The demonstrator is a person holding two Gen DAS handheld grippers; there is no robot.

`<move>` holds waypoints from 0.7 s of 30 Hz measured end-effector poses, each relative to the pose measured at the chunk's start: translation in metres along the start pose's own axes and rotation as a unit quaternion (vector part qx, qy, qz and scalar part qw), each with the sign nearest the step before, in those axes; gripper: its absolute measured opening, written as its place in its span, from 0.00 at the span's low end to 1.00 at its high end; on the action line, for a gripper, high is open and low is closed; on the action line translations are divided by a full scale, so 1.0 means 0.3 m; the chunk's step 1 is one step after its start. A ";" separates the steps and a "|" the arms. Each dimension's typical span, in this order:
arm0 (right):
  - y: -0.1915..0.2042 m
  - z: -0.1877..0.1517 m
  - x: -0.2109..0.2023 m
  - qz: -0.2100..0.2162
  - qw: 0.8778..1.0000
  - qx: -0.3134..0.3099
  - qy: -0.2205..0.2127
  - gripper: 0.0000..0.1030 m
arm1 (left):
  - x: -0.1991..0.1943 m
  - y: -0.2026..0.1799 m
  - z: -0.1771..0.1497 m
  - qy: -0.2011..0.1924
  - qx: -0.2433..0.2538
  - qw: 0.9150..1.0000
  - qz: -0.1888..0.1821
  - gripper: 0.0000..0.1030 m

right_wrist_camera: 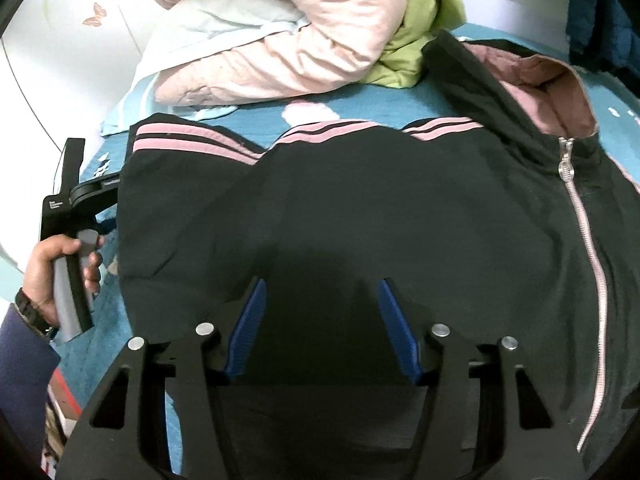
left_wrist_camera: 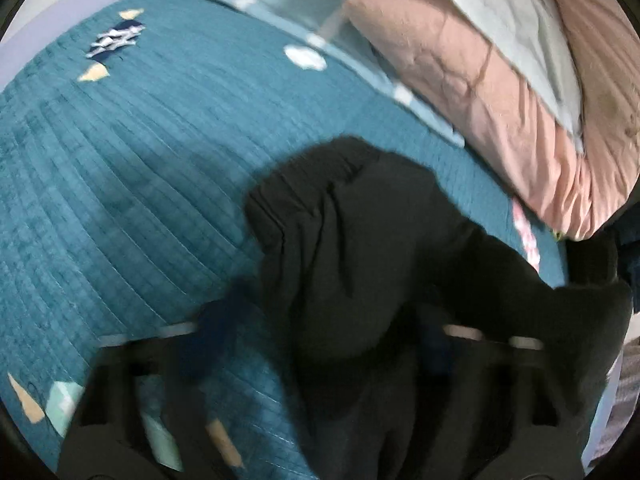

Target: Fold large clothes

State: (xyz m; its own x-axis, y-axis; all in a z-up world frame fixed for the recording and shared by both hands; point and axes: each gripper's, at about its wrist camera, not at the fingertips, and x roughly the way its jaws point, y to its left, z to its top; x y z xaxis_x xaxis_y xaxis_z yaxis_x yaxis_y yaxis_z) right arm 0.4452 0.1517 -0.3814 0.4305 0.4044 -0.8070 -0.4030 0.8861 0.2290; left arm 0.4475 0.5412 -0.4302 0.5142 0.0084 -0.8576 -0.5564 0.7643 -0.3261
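Observation:
A black zip jacket (right_wrist_camera: 360, 200) with pink sleeve stripes and a pink-lined hood (right_wrist_camera: 540, 88) lies spread on the teal bed cover (left_wrist_camera: 140, 180). My right gripper (right_wrist_camera: 324, 328) hovers low over the jacket's body. Its blue pads (right_wrist_camera: 248, 328) stand well apart and no fold is pinched between them. In the blurred left wrist view, a bunched edge of the jacket (left_wrist_camera: 360, 240) runs between the fingers of my left gripper (left_wrist_camera: 326, 340); whether the pads press on it is unclear. In the right wrist view a hand (right_wrist_camera: 48, 268) holds that left gripper at the jacket's left edge.
A rolled pink quilt (right_wrist_camera: 300, 40) with a pale blue pillow and a green cloth (right_wrist_camera: 412, 52) lies along the far side of the bed. A dark blue garment (right_wrist_camera: 600, 20) hangs at the upper right. White wall panels stand to the left.

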 end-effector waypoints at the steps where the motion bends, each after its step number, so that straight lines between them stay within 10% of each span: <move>1: 0.007 0.002 0.004 0.006 1.000 0.001 0.001 0.54 | -0.009 0.008 -0.001 0.000 -0.004 1.000 -0.014 0.31; 8: 0.054 0.018 0.049 0.042 0.999 0.018 0.014 0.52 | -0.326 0.063 -0.087 -0.101 0.000 0.992 -0.071 0.17; 13: 0.113 0.003 0.096 0.064 0.997 0.013 0.035 0.25 | -0.664 0.116 -0.207 -0.180 0.001 0.980 -0.086 0.17; 21: 0.100 -0.048 0.195 0.057 0.995 0.030 0.074 0.16 | -0.892 -0.166 -0.403 -0.217 0.105 0.965 -0.101 0.17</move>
State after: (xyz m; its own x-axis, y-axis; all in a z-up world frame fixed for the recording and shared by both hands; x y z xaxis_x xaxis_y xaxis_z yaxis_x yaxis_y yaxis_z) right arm 0.4465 0.1987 -0.4296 0.2589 0.4699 -0.8439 -0.3922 0.8496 0.3527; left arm 0.2587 0.4230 -0.2325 0.8488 0.0790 -0.5228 -0.2941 0.8923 -0.3425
